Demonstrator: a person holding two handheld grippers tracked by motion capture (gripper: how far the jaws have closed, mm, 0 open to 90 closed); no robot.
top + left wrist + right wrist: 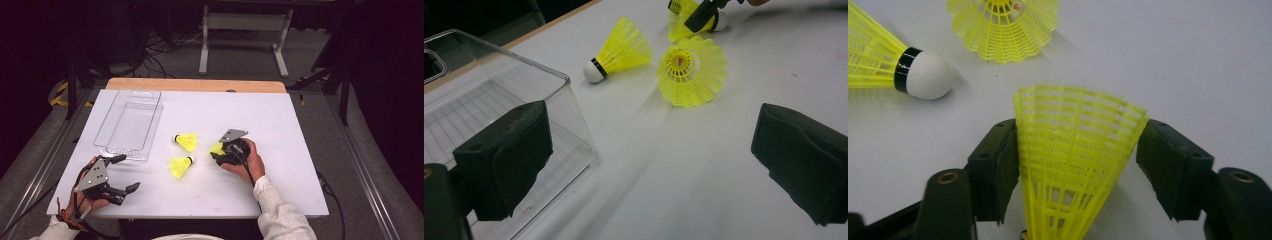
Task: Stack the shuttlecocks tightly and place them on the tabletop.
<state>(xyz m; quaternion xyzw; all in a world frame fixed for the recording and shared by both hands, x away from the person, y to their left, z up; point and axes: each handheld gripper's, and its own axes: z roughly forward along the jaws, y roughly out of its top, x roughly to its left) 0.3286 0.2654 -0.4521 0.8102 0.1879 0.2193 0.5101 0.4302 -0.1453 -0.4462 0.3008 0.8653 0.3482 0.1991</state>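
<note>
A: Item one, your right gripper point(220, 152)?
B: You hold it right of the table's point(280, 165) middle. A yellow shuttlecock point(1073, 150) lies between its jaws, skirt fanning away from the camera that rides on it. The left pad meets the skirt; at the right pad, contact cannot be told.

A: Item two, your left gripper point(122, 175)?
B: At the near left corner, jaws spread wide, nothing between them. It points across the table at the loose shuttlecocks.

A: Item three, loose stock?
B: Two more yellow shuttlecocks near the middle. The farther shuttlecock point(186, 141) lies on its side, white cork toward the left edge. The nearer shuttlecock point(180, 166) lies just this side of it, cork toward the right edge. They lie close but apart.

A: Item four, container?
B: One clear plastic tray point(150, 107) by the far left corner, running along the left edge.
</note>
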